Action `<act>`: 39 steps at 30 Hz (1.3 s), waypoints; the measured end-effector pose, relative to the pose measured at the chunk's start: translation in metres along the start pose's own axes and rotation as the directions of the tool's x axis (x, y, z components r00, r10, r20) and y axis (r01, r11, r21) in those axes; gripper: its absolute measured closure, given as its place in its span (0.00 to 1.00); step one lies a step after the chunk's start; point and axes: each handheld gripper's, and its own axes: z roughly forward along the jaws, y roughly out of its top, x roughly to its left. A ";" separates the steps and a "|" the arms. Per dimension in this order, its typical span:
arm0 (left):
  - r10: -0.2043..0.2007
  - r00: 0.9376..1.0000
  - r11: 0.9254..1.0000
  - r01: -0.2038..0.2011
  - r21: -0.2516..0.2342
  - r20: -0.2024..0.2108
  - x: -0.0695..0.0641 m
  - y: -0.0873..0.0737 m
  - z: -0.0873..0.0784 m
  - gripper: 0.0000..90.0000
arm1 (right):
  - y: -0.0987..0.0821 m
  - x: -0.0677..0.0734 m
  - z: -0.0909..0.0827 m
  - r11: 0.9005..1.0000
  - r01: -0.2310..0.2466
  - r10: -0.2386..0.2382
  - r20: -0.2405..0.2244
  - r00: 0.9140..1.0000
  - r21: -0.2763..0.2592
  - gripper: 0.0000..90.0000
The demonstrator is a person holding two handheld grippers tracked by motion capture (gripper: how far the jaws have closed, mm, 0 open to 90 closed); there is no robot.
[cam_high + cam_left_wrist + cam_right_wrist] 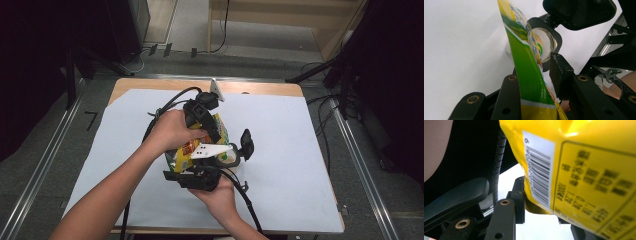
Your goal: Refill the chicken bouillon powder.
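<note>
A yellow and green snack bag (pixel 223 128) is held up over the middle of the table between my two grippers. The left gripper (pixel 214 134) comes down from the far side. In its own view the left gripper (pixel 535 72) has the bag's thin edge (pixel 526 62) between its jaws, tight against the left one. My right gripper (pixel 210 165) reaches in from the near side. In the right gripper view (pixel 554 202) its left pad presses on the bag's barcode side (pixel 586 170), and the bag hides the right jaw. A clear jar (pixel 545 43) with beige contents stands behind the bag.
A white sheet (pixel 285 130) covers the wooden table (pixel 260 89). Black cables (pixel 247 200) trail from both grippers towards the near edge. Metal rails (pixel 357 150) run along both sides of the table, with dark stands beyond them.
</note>
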 end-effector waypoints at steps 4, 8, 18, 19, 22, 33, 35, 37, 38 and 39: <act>-0.004 1.000 1.000 0.004 -0.004 -0.001 -0.001 0.000 0.000 0.81 | 0.000 0.000 0.000 1.000 0.000 0.000 0.001 1.000 -0.001 0.75; -0.001 1.000 1.000 0.001 0.000 0.001 -0.001 0.000 0.000 0.81 | 0.000 0.000 -0.001 1.000 0.000 0.000 0.001 1.000 0.001 0.75; -0.002 1.000 1.000 0.002 0.007 0.004 -0.002 0.002 0.001 0.81 | 0.000 0.000 -0.001 1.000 -0.005 0.005 0.000 1.000 -0.002 0.75; -0.002 1.000 1.000 0.002 0.007 0.004 -0.002 0.002 0.001 0.81 | 0.000 0.000 -0.001 1.000 -0.004 0.004 0.000 1.000 0.000 0.75; -0.003 1.000 1.000 0.003 0.007 0.004 -0.002 0.002 0.001 0.81 | 0.000 0.000 -0.001 1.000 -0.003 0.003 0.000 1.000 -0.001 0.75; -0.001 1.000 1.000 0.001 0.011 0.002 -0.002 0.002 0.002 0.81 | 0.000 0.000 -0.001 1.000 -0.002 0.002 0.002 1.000 -0.002 0.75; -0.001 1.000 1.000 0.001 0.011 0.002 -0.002 0.002 0.002 0.81 | 0.000 0.000 -0.001 1.000 -0.003 0.003 0.002 1.000 -0.001 0.75; -0.002 1.000 1.000 0.002 0.011 0.002 -0.002 0.002 0.002 0.80 | 0.000 0.000 -0.001 1.000 -0.003 0.003 0.002 1.000 -0.001 0.75; -0.001 1.000 1.000 0.001 0.011 0.003 -0.002 0.002 0.002 0.80 | 0.000 0.000 -0.001 1.000 -0.004 0.004 0.002 1.000 -0.003 0.75; -0.001 1.000 1.000 0.001 0.011 0.004 -0.002 0.002 0.002 0.80 | 0.000 0.000 -0.001 1.000 -0.002 0.002 0.002 1.000 -0.003 0.75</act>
